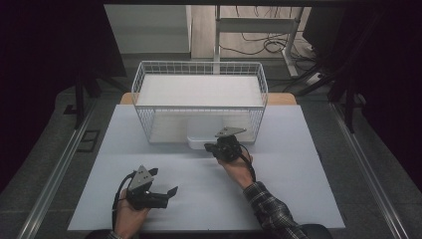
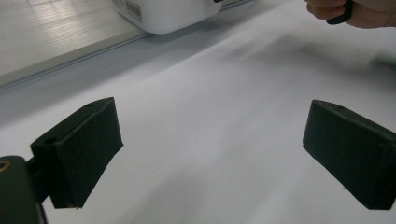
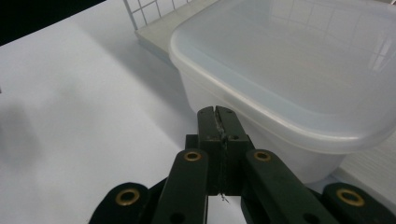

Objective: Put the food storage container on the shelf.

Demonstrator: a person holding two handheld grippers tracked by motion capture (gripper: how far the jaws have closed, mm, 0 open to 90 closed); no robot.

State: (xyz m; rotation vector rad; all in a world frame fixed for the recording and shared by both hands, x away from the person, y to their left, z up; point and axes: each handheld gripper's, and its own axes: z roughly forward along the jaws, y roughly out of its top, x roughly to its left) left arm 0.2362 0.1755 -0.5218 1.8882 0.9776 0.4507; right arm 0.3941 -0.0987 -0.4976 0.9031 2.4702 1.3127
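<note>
While the right claw is clenched, its two black jaws pressed flat against each other with nothing between them, its tips sit just beside the near wall of a translucent plastic tub, below the tub's rim. Whether the tips touch the wall cannot be told. In the high view the right claw is held by the person's right hand, which comes out of a plaid sleeve, and it points at the tub.

The tub stands at the front of a white wire basket and juts out from the basket's lower front edge onto the tabletop. The basket sits at the far middle of the tabletop, and a flat white panel lies across its upper part.

The left claw is released, its jaws spread wide apart and holding nothing, with bare white tabletop between them. In the high view the left claw rests low over the near left part of the tabletop, gripped by the left hand and well apart from the tub and the basket.
</note>
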